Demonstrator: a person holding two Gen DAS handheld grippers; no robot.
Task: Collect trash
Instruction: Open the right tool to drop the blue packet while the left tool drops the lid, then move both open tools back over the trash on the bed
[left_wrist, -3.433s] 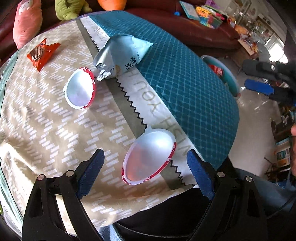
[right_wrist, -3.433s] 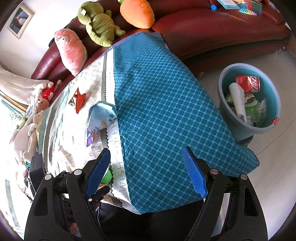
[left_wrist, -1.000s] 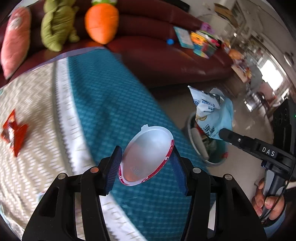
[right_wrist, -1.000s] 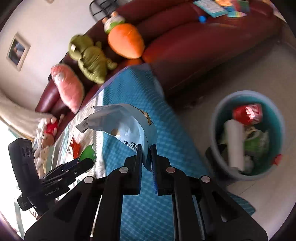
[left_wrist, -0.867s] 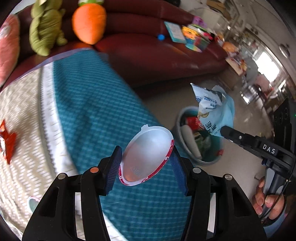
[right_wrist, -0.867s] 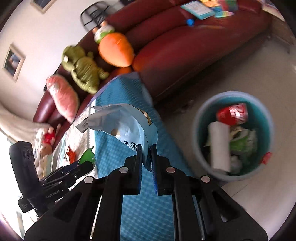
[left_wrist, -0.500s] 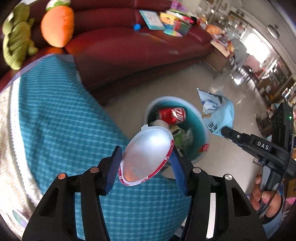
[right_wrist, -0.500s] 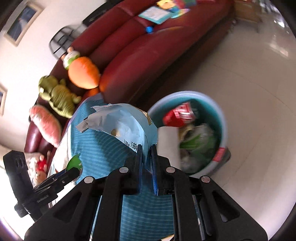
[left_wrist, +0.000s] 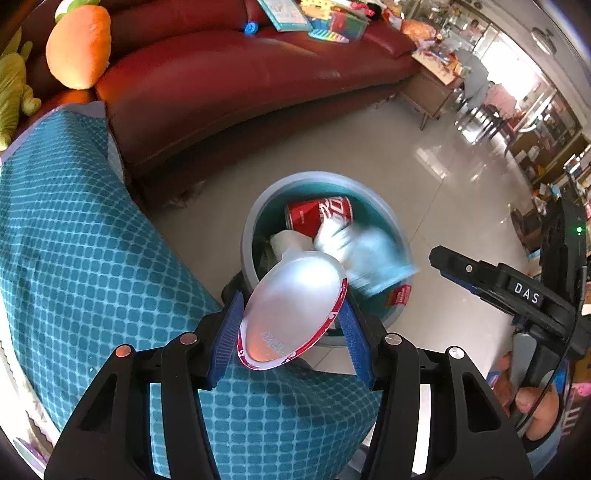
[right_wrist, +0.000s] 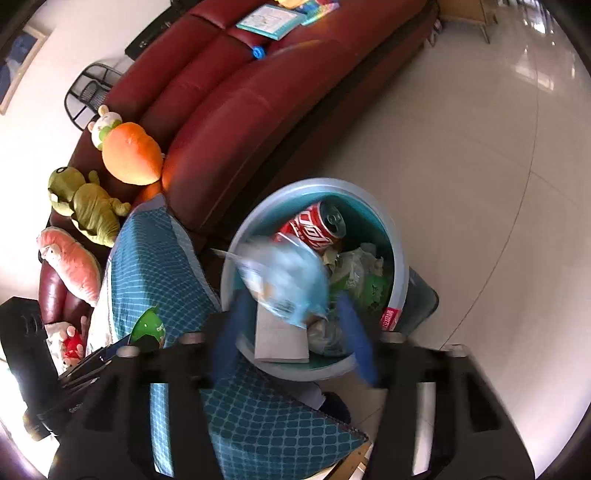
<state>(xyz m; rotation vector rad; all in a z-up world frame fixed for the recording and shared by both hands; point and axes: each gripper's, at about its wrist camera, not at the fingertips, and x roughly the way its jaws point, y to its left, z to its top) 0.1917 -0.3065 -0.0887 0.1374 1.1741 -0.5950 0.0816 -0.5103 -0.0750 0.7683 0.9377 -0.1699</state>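
My left gripper (left_wrist: 291, 334) is shut on a white oval cup (left_wrist: 295, 295) with a red rim, held over the near edge of the grey-blue trash bin (left_wrist: 255, 229). My right gripper (right_wrist: 291, 301) hangs above the same bin (right_wrist: 400, 258) with its jaws opening. A light blue snack bag (right_wrist: 284, 280) is blurred and falling free between the blue pads (right_wrist: 354, 332). In the left wrist view the bag (left_wrist: 369, 254) drops into the bin beside a red can (left_wrist: 317, 216), and one right finger (left_wrist: 465, 268) juts in from the right.
The table's teal patterned cloth (left_wrist: 74, 240) borders the bin on the left. A dark red sofa (right_wrist: 240, 110) with plush toys (right_wrist: 129, 155) runs behind. Pale tiled floor (right_wrist: 480, 184) lies to the right. A hand (left_wrist: 532, 406) grips the right tool's handle.
Both grippers have swung from over the table to above the bin. The right jaws have parted and the blue bag has dropped out. The left still grips the cup.
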